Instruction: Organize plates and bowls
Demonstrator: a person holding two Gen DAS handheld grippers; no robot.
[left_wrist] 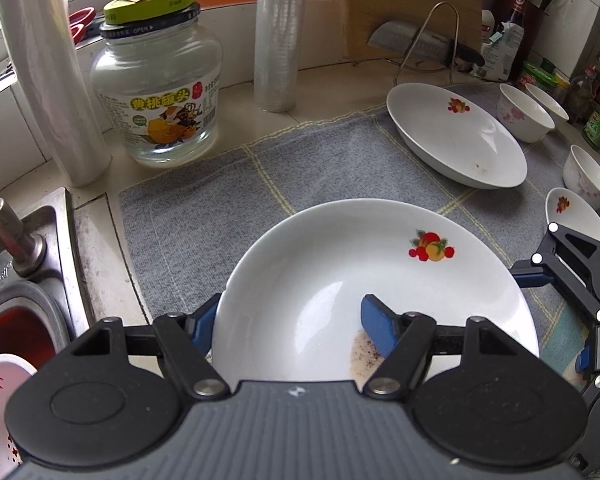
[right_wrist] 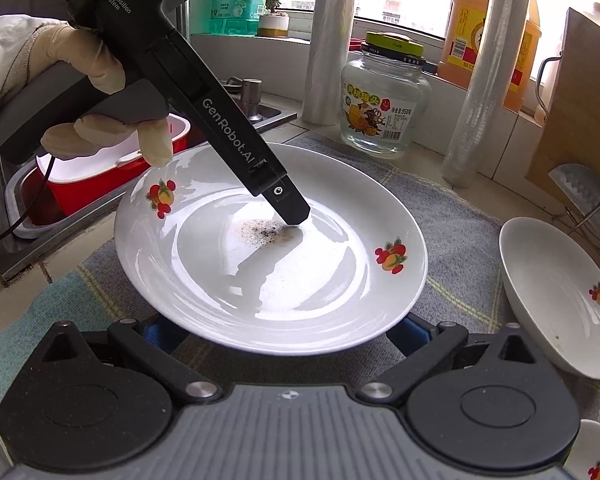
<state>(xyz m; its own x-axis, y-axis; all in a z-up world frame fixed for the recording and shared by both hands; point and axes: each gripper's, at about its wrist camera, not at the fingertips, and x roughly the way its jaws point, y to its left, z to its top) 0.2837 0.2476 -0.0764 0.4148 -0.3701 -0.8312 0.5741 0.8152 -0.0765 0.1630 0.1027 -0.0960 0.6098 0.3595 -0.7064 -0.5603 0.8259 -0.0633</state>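
Evidently round glossy white plate (left_wrist: 340,280) on woven cloth (left_wrist: 204,208).

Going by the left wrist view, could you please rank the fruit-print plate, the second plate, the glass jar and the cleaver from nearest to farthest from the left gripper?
1. Fruit-print plate: between the left gripper's jaws.
2. Second plate: ahead, right.
3. Glass jar: ahead, left; too close to call against the second plate.
4. Cleaver: far back, in its rack.

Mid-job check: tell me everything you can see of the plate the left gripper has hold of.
The plate is white, glossy, ceramic-looking and shallow, with a raised rim bearing two fruit decals on opposite sides. A patch of dark speckled residue sits in its well. The left gripper clamps its rim, one blue finger inside, the other outside underneath. It sits roughly level over the grey checked cloth; whether it touches the cloth is unclear. The right gripper's fingers reach under its near edge.
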